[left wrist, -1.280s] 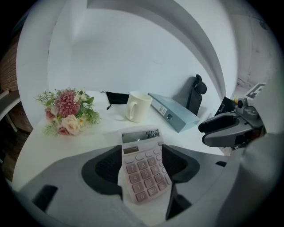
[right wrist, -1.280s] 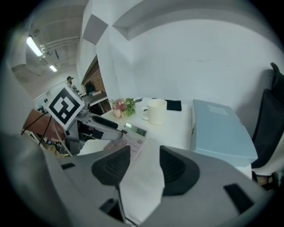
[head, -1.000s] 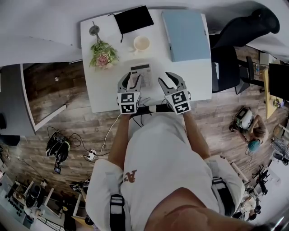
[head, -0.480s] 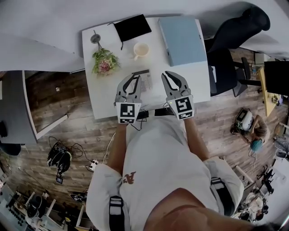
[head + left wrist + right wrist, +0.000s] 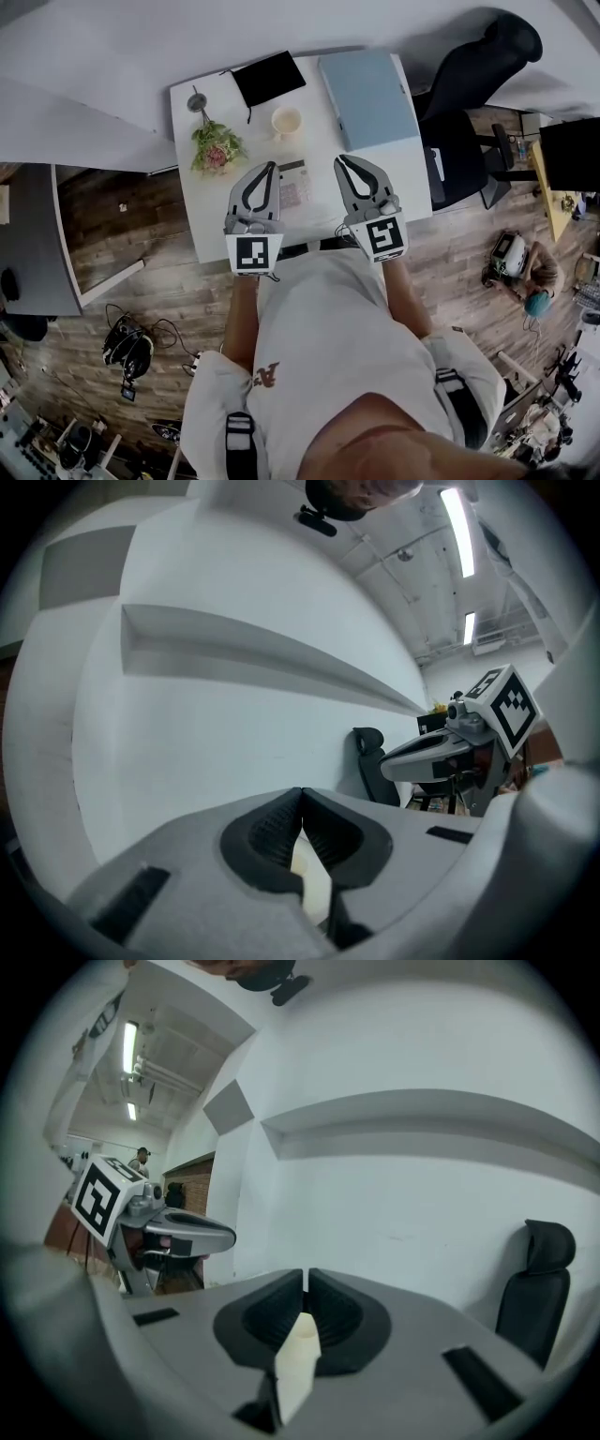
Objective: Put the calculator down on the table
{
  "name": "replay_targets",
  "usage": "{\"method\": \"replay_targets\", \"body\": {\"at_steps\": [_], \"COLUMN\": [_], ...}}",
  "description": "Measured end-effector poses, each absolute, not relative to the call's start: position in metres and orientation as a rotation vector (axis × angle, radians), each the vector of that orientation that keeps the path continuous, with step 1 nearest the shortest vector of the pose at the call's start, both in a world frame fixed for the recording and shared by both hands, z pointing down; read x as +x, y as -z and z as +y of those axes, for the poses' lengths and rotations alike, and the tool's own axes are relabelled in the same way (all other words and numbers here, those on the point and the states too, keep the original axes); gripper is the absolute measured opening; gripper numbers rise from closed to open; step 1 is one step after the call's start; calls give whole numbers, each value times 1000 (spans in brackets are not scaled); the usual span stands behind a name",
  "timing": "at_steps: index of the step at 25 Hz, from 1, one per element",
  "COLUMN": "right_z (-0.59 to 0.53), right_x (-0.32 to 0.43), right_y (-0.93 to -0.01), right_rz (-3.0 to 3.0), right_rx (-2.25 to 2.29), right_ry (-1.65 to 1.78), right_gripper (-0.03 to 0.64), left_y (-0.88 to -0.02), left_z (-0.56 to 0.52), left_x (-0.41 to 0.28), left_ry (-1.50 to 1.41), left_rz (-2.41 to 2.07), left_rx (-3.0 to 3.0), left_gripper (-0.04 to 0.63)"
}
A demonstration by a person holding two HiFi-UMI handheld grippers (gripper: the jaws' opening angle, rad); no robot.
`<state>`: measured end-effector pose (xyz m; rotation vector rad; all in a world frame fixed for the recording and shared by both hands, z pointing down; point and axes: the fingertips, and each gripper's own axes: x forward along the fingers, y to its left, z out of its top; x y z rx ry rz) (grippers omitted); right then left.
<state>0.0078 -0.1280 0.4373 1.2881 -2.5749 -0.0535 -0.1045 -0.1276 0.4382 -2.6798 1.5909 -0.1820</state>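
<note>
The calculator (image 5: 293, 184), pale with pinkish keys, lies flat on the white table (image 5: 211, 220) between my two grippers and below them. My left gripper (image 5: 269, 167) is held up above the table's near edge, shut with nothing in it. The right gripper (image 5: 343, 161) hangs at the same height just right of the calculator; its jaws have just been closing and now meet, with nothing between them. In the left gripper view the pads (image 5: 281, 827) touch at the tip, and in the right gripper view the pads (image 5: 330, 1312) all but touch. Both point at the white wall.
On the table's far side are a flower bunch (image 5: 217, 150), a cup (image 5: 286, 121), a black pouch (image 5: 269, 78) and a light blue folder (image 5: 367, 87). A black office chair (image 5: 469, 103) stands to the right. Cables and gear lie on the wooden floor.
Both grippers have risen from the table towards the head camera and gone from open to shut. The calculator stays flat on the table between them.
</note>
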Motion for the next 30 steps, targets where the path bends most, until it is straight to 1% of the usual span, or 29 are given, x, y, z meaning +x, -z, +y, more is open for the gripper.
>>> {"method": "replay_targets", "body": {"at_steps": [3,5,30], "right_z": [-125,-123,-126], "right_x": [9,11,17], "right_y": [-425,-422,-424], "right_rz": [-2601,-2614,-2581], "right_rx": [1303,1321,1348], "right_ry": [75,78,44], "right_gripper": [25,7,6], "left_y": [-425,-419,-424], "left_z": [-124,-122,-122], "left_x": [-106,-107,-110], "left_ry": [162,163,175], "left_rz": [1601,1593,1604], "left_rx": [-2661,-2647,-2656], "left_gripper": [6,6,6]}}
